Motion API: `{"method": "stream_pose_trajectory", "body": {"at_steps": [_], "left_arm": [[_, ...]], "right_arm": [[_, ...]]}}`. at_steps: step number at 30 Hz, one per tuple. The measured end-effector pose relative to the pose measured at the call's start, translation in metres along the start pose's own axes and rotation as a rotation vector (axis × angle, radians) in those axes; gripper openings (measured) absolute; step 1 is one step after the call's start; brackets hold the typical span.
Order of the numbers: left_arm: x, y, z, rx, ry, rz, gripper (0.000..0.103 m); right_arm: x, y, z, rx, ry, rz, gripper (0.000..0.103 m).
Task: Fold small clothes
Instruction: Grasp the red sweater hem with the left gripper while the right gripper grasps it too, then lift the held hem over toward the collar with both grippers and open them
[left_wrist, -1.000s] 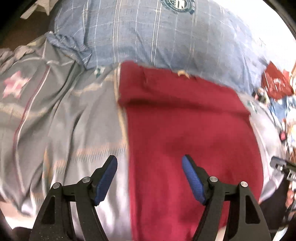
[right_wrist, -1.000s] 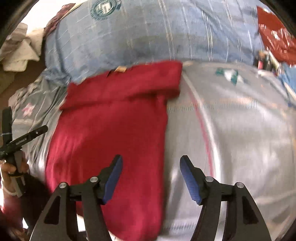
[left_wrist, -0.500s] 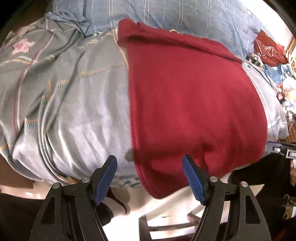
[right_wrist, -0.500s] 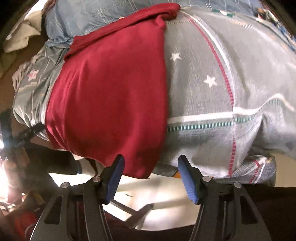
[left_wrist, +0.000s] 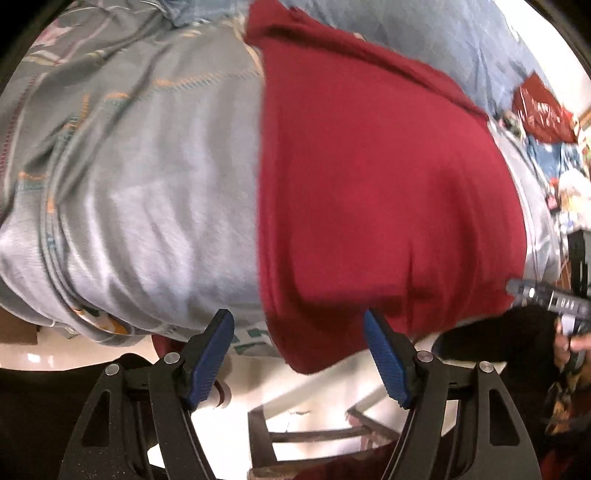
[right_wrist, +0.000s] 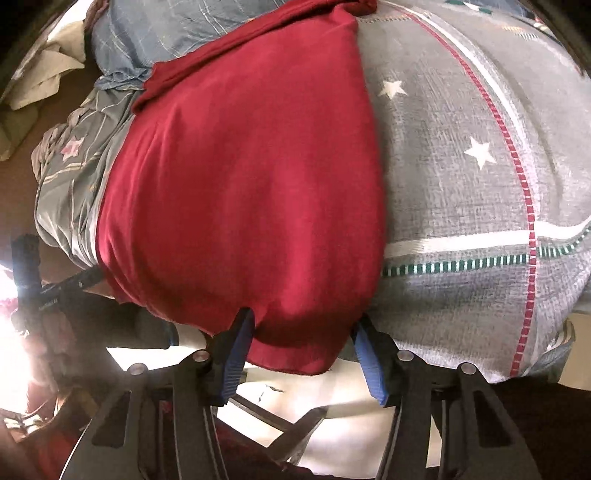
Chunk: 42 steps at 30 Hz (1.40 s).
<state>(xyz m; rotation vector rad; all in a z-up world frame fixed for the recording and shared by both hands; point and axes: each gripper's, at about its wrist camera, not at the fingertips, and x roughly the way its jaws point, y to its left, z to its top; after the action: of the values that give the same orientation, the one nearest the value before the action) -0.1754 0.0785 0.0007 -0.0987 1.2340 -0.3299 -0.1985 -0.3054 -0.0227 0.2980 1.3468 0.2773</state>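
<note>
A dark red garment (left_wrist: 376, 177) lies flat on a grey patterned bedsheet (left_wrist: 147, 177), its near hem hanging over the bed's front edge. My left gripper (left_wrist: 299, 325) is open, its blue pads either side of the hem's left corner. In the right wrist view the same garment (right_wrist: 243, 184) fills the middle. My right gripper (right_wrist: 301, 325) is open, with the hem's right corner between its pads (right_wrist: 236, 347). Neither gripper is closed on the cloth.
A blue checked pillow (right_wrist: 166, 33) lies behind the garment. The grey star-patterned sheet (right_wrist: 480, 166) spreads to the right. Below the bed edge are a pale floor (left_wrist: 314, 417) and a wooden frame. A cluttered pile with red cloth (left_wrist: 543, 110) sits far right.
Both grippers have drawn back and down from above the garment to its near hem at the bed edge. The right jaws have narrowed slightly around the hem corner.
</note>
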Motion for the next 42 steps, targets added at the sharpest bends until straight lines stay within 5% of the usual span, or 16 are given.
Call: {"method": "stream_pose_trajectory", "body": {"at_steps": [6, 10, 13, 19, 25, 35, 42], "left_arm": [[0.015, 0.009, 0.009, -0.046, 0.017, -0.046, 0.065], [0.03, 0.007, 0.009, -0.015, 0.071, -0.044, 0.02], [0.028, 0.004, 0.009, 0.001, 0.051, -0.041, 0.009], [-0.01, -0.003, 0.007, 0.029, -0.03, -0.093, 0.007], [-0.067, -0.011, 0.03, 0.062, -0.197, -0.162, 0.007], [-0.106, 0.001, 0.09, 0.008, -0.454, -0.156, 0.007], [-0.081, -0.01, 0.136, -0.002, -0.496, -0.07, 0.007]], "right_arm": [[0.011, 0.001, 0.0, -0.008, 0.033, 0.026, 0.054], [0.018, 0.005, 0.002, -0.024, 0.049, 0.05, 0.028], [0.009, 0.012, 0.001, -0.065, 0.028, 0.062, 0.013], [-0.028, 0.011, -0.005, -0.06, -0.063, 0.114, 0.011], [-0.083, 0.009, 0.006, -0.01, -0.247, 0.22, 0.01], [-0.122, 0.019, 0.1, -0.002, -0.528, 0.273, 0.01], [-0.114, 0.028, 0.156, -0.012, -0.588, 0.215, 0.01]]}}
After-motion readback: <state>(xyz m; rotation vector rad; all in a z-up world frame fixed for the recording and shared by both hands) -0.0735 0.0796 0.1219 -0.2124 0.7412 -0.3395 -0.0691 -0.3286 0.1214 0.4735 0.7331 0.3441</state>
